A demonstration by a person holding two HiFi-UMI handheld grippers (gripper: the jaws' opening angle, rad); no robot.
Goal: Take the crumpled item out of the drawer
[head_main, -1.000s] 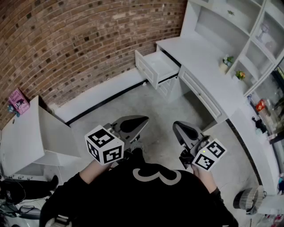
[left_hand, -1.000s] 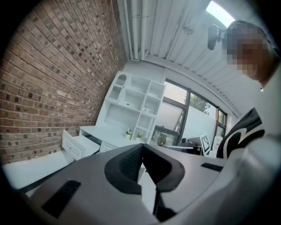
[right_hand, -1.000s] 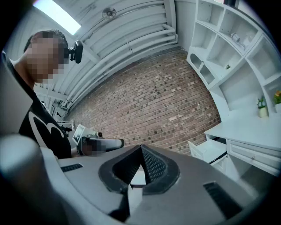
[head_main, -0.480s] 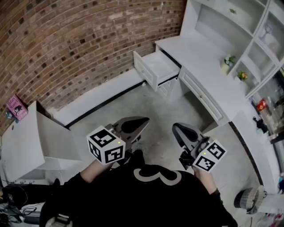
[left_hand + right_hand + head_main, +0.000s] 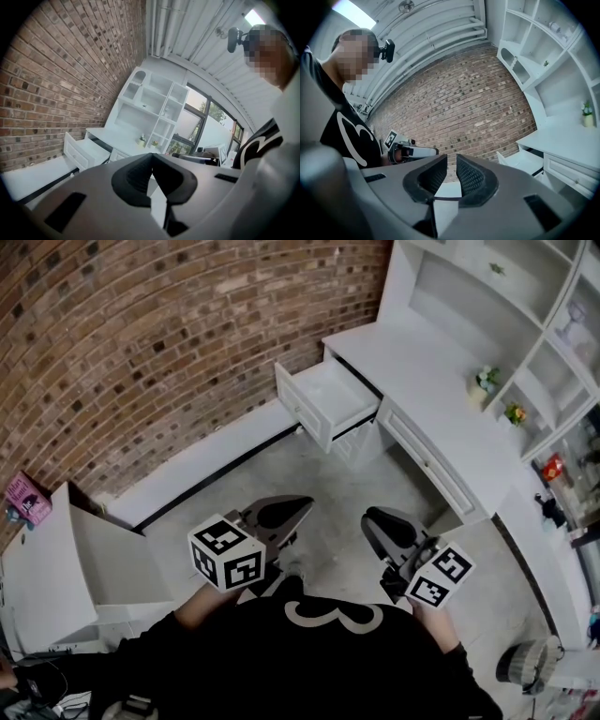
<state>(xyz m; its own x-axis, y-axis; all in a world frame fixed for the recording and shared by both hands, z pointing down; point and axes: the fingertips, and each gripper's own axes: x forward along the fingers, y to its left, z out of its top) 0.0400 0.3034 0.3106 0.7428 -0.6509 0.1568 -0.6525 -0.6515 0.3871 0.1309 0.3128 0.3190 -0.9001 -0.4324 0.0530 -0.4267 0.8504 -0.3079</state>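
Observation:
A white drawer [image 5: 328, 401] stands pulled out of the desk by the brick wall, far ahead of both grippers. Its inside looks plain white from here and I can make out no crumpled item in it. My left gripper [image 5: 295, 506] is held low near the person's body, its jaws shut and holding nothing; the left gripper view shows its pads [image 5: 151, 157] meeting, with the drawer [image 5: 82, 150] far off. My right gripper [image 5: 371, 520] is level beside it. Its jaws [image 5: 451, 161] are opening, with a narrow gap and nothing between them. The drawer [image 5: 525, 161] lies to its right.
A white desk [image 5: 441, 381] with shelves above runs along the right, with small potted plants [image 5: 485, 381] on it. A white cabinet [image 5: 56, 559] with a pink item [image 5: 25, 500] stands at the left. A bin [image 5: 525, 662] sits at the lower right. Grey floor lies between me and the drawer.
The head view has shifted, so the drawer now sits lower and a little further left in the picture. Both grippers have stayed close to the body.

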